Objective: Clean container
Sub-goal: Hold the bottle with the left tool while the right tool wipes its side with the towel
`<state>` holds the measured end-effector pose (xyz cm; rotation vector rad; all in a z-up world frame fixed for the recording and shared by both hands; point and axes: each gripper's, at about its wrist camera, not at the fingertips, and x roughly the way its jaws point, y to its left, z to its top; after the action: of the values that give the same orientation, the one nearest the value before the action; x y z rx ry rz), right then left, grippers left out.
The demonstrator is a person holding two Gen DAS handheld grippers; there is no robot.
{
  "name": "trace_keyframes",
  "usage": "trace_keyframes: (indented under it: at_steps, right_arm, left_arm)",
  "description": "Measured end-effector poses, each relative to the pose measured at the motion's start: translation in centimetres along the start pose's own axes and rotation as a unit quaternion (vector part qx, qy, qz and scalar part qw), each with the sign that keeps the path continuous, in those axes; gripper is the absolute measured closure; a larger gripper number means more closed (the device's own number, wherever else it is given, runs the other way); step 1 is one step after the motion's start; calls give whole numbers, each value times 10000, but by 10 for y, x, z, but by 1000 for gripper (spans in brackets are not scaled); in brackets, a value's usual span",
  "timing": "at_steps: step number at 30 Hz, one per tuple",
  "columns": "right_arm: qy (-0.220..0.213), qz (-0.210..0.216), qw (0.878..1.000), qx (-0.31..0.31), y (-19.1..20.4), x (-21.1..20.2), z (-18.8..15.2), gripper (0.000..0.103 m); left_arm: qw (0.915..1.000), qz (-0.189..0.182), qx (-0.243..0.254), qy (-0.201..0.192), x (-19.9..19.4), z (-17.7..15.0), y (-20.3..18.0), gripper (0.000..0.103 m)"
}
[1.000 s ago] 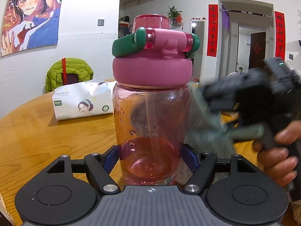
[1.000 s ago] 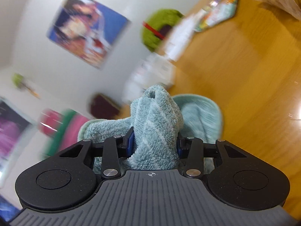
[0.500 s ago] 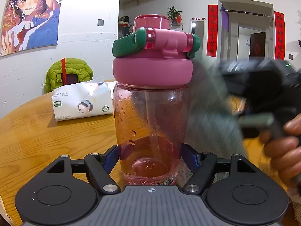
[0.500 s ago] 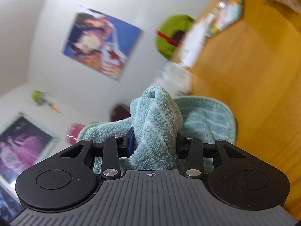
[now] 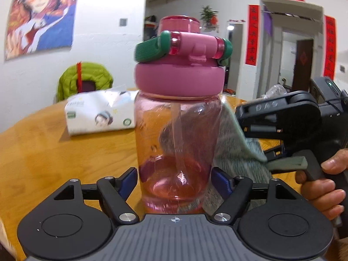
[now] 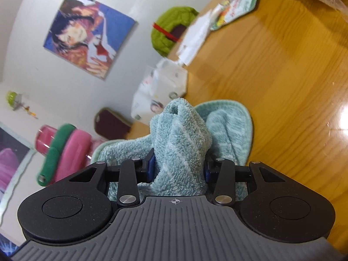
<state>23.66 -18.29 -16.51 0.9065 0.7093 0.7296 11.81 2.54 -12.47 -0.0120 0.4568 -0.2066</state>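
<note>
From my left wrist view, the left gripper has its blue-padded fingers clamped on either side of the lower body of the pink bottle, which stands upright on the wooden table. The bottle is translucent, with a straw running down inside, a thick pink lid screwed on top and a green carry loop folded against the cap. To the bottle's right I see the teal cloth pressed against its side wall, carried by the right gripper, whose black body shows at the frame's edge with a person's hand wrapped around the handle. In my right wrist view, that gripper's jaws are closed on a bunched fold of the cloth, which sticks up between the pads and spreads out behind them; the view is tilted, so the bottle's lid appears low on the left, partly blurred. Behind the bottle a white tissue pack lies on the table, well apart from it, and a green jacket hangs over a chair back at the far edge. A poster hangs on the white wall.
</note>
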Motion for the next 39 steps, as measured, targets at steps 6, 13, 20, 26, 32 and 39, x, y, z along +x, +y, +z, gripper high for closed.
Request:
trace_keyframes:
  at_steps: [6, 13, 20, 26, 32, 39]
  right_arm:
    - [60, -102, 9999, -20, 0, 4, -1, 56]
    - [130, -220, 9997, -42, 0, 10, -2, 56]
    - [256, -527, 9982, -159, 0, 1, -1, 56]
    - [38, 75, 9999, -142, 6, -9, -1, 56]
    - [-19, 582, 9981, 192, 1, -11, 0, 53]
    - [528, -931, 9940, -230, -1, 8, -3, 58]
  left_arm:
    - [9986, 487, 173, -110, -14, -7, -19, 27]
    - [9987, 191, 436, -184, -6, -5, -19, 29]
    - [9987, 0, 461, -216, 2, -1, -6, 33]
    - [9988, -7, 435, -227, 0, -2, -6, 33]
    - [9988, 57, 431, -236, 2, -2, -6, 33]
    - [9985, 60, 498, -201, 2, -3, -9, 33]
